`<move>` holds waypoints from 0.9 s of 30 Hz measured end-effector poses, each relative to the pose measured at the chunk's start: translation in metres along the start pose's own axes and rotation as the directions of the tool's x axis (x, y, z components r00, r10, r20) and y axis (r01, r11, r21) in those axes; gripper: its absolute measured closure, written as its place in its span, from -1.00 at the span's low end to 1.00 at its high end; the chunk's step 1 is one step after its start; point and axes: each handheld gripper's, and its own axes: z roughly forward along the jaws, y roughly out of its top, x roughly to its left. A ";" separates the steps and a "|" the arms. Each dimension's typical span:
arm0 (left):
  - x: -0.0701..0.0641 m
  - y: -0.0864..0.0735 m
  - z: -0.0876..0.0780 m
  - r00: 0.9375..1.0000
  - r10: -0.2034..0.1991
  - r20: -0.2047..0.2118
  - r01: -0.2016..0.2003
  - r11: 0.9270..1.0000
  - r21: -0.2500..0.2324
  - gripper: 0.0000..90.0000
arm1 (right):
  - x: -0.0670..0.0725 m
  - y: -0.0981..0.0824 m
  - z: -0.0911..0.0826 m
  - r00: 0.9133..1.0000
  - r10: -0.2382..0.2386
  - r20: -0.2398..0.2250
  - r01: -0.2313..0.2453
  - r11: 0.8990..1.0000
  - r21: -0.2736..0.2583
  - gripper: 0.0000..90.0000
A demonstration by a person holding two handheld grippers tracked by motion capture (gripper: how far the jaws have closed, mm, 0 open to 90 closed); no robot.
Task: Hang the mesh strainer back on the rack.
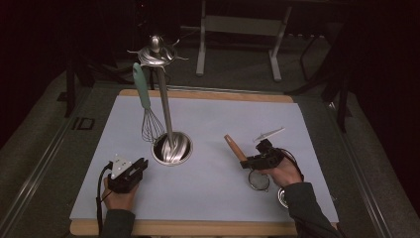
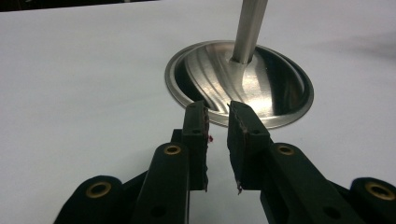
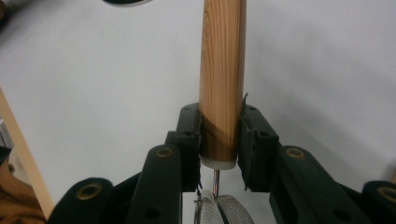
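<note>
A small strainer with a wooden handle (image 1: 233, 146) and round mesh bowl (image 1: 259, 181) is at the right of the white mat. My right gripper (image 1: 244, 162) is shut on it; in the right gripper view both pads clamp the handle (image 3: 223, 60) near its lower end, with the mesh (image 3: 224, 210) just below the right gripper (image 3: 222, 116). A steel utensil stand (image 1: 171, 148) rises at centre, and a teal-handled whisk (image 1: 144, 96) hangs from its top hooks. My left gripper (image 1: 142, 164) rests low at the left, pointing at the stand's base (image 2: 261, 88). The left gripper (image 2: 217, 109) holds nothing, its jaws slightly apart.
A white mat (image 1: 208, 198) covers a wooden board (image 1: 198, 228). A slim pale utensil (image 1: 270, 134) lies beyond the right hand. A round metal item (image 1: 282, 197) lies beside the right wrist. A metal frame (image 1: 237, 25) stands behind the table in the dark.
</note>
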 end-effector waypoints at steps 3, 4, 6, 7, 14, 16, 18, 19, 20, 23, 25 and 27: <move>0.000 0.000 0.000 1.000 0.000 0.000 0.000 1.000 -0.001 0.72 | -0.002 0.002 -0.002 1.000 -0.003 -0.009 0.002 1.000 -0.017 0.59; 0.000 0.000 0.000 1.000 -0.001 0.000 0.001 1.000 -0.001 0.72 | -0.002 0.003 -0.002 1.000 -0.004 -0.009 0.004 1.000 -0.022 0.59; 0.000 0.000 0.000 1.000 -0.001 0.001 0.001 1.000 0.000 0.72 | -0.003 0.006 -0.004 1.000 -0.020 -0.008 0.019 0.999 -0.034 0.59; 0.000 0.000 0.000 1.000 0.000 0.000 0.000 1.000 0.000 0.72 | -0.003 0.006 -0.004 1.000 -0.020 -0.008 0.019 0.999 -0.034 0.59; 0.000 0.000 0.000 1.000 -0.001 0.001 0.001 1.000 -0.001 0.72 | -0.005 0.017 -0.001 0.998 -0.058 -0.018 0.057 0.998 -0.015 0.59; 0.000 0.000 0.000 1.000 0.000 0.000 0.000 1.000 -0.001 0.72 | -0.006 0.018 -0.001 0.997 -0.070 -0.021 0.069 0.997 -0.022 0.59; 0.000 0.000 0.000 1.000 0.000 0.000 0.000 1.000 -0.001 0.72 | -0.006 0.021 -0.001 0.997 -0.074 -0.022 0.073 0.997 -0.027 0.59; 0.000 0.000 0.000 1.000 0.000 0.000 0.000 1.000 -0.001 0.72 | -0.006 0.022 -0.001 0.997 -0.074 -0.024 0.074 0.997 -0.032 0.59; 0.000 0.000 0.000 1.000 0.000 0.000 0.000 1.000 -0.001 0.72 | -0.006 0.023 -0.002 0.997 -0.079 -0.026 0.078 0.996 -0.038 0.59; 0.000 0.000 0.000 1.000 -0.001 0.000 0.001 1.000 -0.002 0.72 | -0.007 0.027 -0.002 0.996 -0.087 -0.029 0.085 0.995 -0.050 0.59; 0.000 0.000 0.000 1.000 0.000 -0.001 0.000 1.000 -0.001 0.72 | -0.008 0.029 -0.002 0.996 -0.089 -0.031 0.087 0.994 -0.061 0.59; 0.000 0.000 0.000 1.000 0.000 0.000 0.000 1.000 -0.001 0.72 | -0.008 0.030 -0.002 0.995 -0.097 -0.032 0.094 0.993 -0.072 0.59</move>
